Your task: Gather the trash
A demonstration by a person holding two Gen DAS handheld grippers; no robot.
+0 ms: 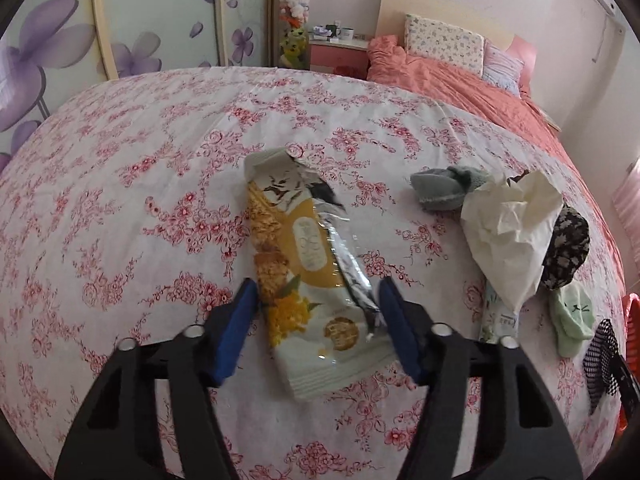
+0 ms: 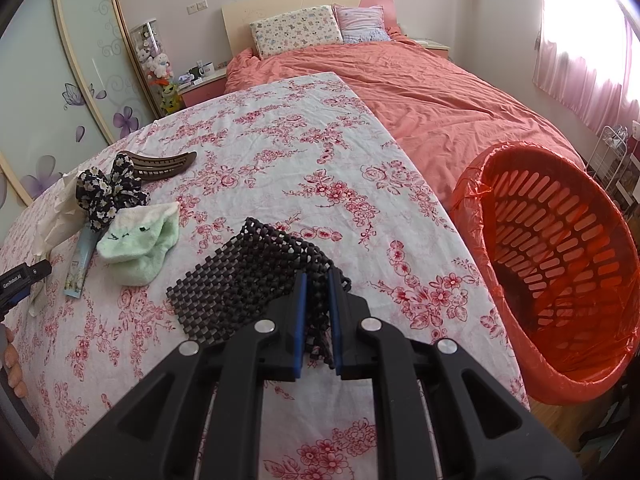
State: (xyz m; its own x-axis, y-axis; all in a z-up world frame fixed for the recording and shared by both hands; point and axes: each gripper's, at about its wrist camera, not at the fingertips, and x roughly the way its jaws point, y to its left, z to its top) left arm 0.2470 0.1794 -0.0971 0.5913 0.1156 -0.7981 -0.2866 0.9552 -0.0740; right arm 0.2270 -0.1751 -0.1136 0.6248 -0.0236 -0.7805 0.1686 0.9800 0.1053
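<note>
While the left gripper (image 1: 316, 308) hangs over the flowered worktop (image 1: 140, 208), its two blue fingers (image 1: 236, 332) stand partly open on either side of one yellow-and-white snack wrapper (image 1: 308, 272). That wrapper lies flat between them, its torn end pointing away beyond the fingertips; the right finger looks to be at the wrapper's silver edge, the left one just beside its other edge, and I cannot tell whether either presses on it.

Off to the right of those fingers, well apart from them, lie one crumpled white tissue (image 1: 516, 232), one grey sock (image 1: 444, 188), one dark flowered scrunchie (image 1: 568, 248), one pale green sock (image 1: 568, 320) and one narrow printed packet (image 1: 496, 320) partly under the tissue.

The right gripper (image 2: 318, 280) has its two fingers nearly together, pinched on the near corner of one black mesh mat (image 2: 248, 276), which spreads out to the left of and ahead of the fingertips. One brown hair clip (image 2: 168, 164) lies far ahead and left of them. One red basket (image 2: 560, 264), lined with a red bag, stands off the worktop's edge to the right of these fingers, its mouth tipped toward them.
</note>
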